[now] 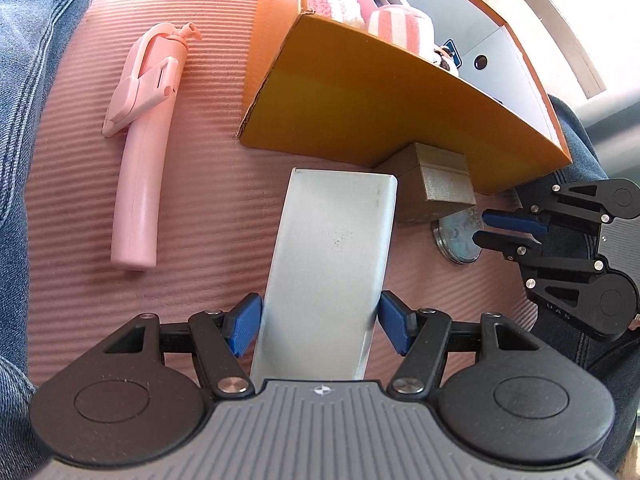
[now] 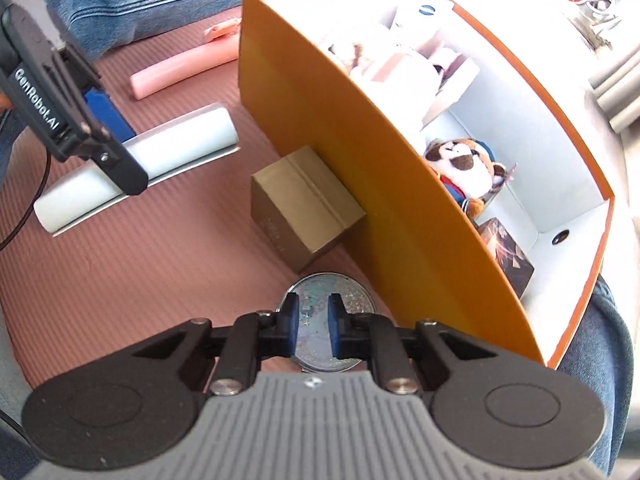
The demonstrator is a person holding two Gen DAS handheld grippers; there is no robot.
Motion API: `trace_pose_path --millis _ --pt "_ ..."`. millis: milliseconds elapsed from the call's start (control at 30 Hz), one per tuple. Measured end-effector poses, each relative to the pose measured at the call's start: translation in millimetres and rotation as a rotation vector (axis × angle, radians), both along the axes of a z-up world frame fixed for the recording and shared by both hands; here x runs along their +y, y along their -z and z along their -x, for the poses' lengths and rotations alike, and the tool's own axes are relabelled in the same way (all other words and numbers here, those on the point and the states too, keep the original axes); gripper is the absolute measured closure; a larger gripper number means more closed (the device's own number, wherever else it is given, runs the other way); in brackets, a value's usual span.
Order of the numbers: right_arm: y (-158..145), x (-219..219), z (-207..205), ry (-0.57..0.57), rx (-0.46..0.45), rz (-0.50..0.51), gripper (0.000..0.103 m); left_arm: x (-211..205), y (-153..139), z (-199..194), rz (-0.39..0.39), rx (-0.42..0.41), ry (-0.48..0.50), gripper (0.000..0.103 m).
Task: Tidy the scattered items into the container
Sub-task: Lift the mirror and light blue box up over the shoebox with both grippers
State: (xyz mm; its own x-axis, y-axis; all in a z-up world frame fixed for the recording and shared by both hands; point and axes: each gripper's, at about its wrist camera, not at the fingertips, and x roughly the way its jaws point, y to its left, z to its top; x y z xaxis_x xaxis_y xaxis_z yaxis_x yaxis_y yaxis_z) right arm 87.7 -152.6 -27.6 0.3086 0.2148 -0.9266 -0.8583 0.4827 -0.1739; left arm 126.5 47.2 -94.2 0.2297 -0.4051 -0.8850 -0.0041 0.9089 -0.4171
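Note:
My left gripper [image 1: 320,312] has its blue pads pressed on both long sides of a pale silver case [image 1: 332,240], whose far end rests on the pink mat. In the right wrist view the same case [image 2: 180,136] lies under that gripper [image 2: 120,148]. My right gripper [image 2: 313,312] points down over a round glittery disc [image 2: 348,292] with its jaws drawn close together. The disc's face shows through the narrow gap, and nothing looks pinched. From the left wrist view the right gripper's tips [image 1: 480,226] overlap the disc [image 1: 456,236]. The orange container [image 2: 340,140] stands just beyond.
A pink selfie stick [image 1: 140,152] lies on the ribbed mat [image 1: 200,280], left of the case. A small brown box [image 2: 304,208] sits against the container's wall. Inside are a plush toy [image 2: 464,172], pink items and a dark box [image 2: 508,256]. Jeans-clad legs [image 1: 24,120] border the mat.

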Motion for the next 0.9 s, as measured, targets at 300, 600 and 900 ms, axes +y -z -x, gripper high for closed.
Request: trace_pose_path --millis 300,600,900 --pt "23.2 -9.3 -19.1 0.205 0.130 0.004 0.030 -2.3 -0.7 1.5 0.007 -0.021 0.005 0.029" --pt "47.1 -12.5 -38.7 0.369 0.218 -0.018 0.020 0.9 -0.6 3.8 0.025 -0.024 0.002 0.029" --pt "37.0 -12.4 -25.9 0.360 0.198 -0.040 0.029 2.0 -3.6 6.2 0.035 -0.045 0.004 0.029"
